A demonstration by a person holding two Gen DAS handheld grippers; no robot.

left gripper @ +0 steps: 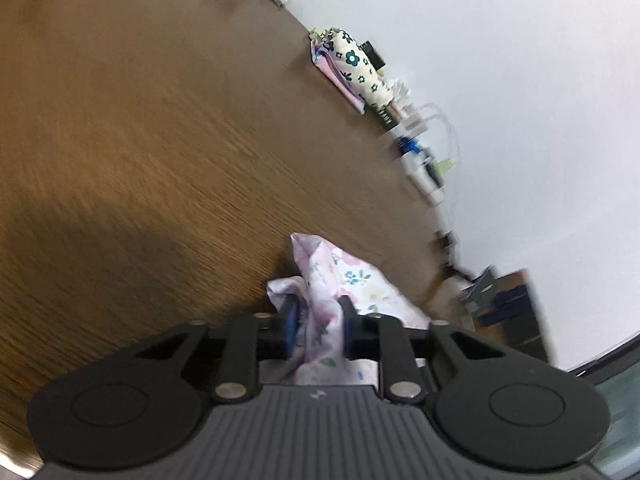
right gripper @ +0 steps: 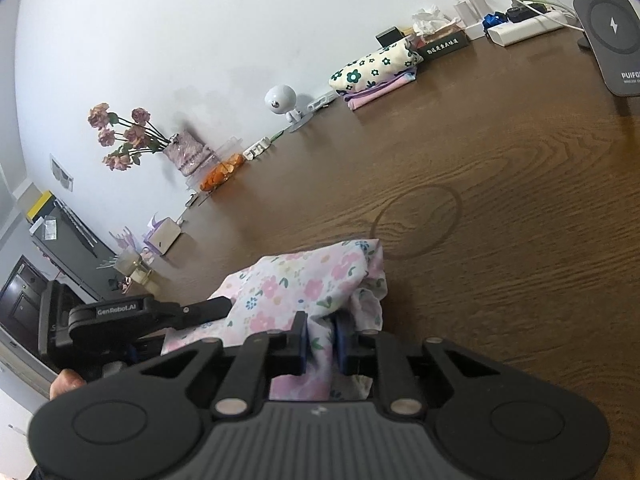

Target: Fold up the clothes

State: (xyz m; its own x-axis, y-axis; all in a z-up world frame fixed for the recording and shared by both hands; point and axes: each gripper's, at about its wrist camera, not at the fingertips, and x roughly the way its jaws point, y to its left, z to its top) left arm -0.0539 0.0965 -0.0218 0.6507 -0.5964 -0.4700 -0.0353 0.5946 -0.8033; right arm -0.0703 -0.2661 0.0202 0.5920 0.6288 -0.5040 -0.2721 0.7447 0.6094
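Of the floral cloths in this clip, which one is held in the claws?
The pink-flowered cloth, pinched by both the right claw and the left claw. The cream one with dark green flowers lies folded on a stack by the wall, untouched.

Along the far edge of the brown wood-grain worktop [right gripper: 500, 200], against the white wall [right gripper: 200, 20], stand a vase of pink roses [right gripper: 132, 136], a clear container of orange pieces [right gripper: 220, 174], a small white round-headed figure [right gripper: 282, 102] and a tissue box [right gripper: 438, 38]. Farther right lie a white power strip [right gripper: 524, 28] with plugged chargers and a dark wireless charging stand [right gripper: 612, 40]. A faint ring mark [right gripper: 416, 220] shows on the wood.
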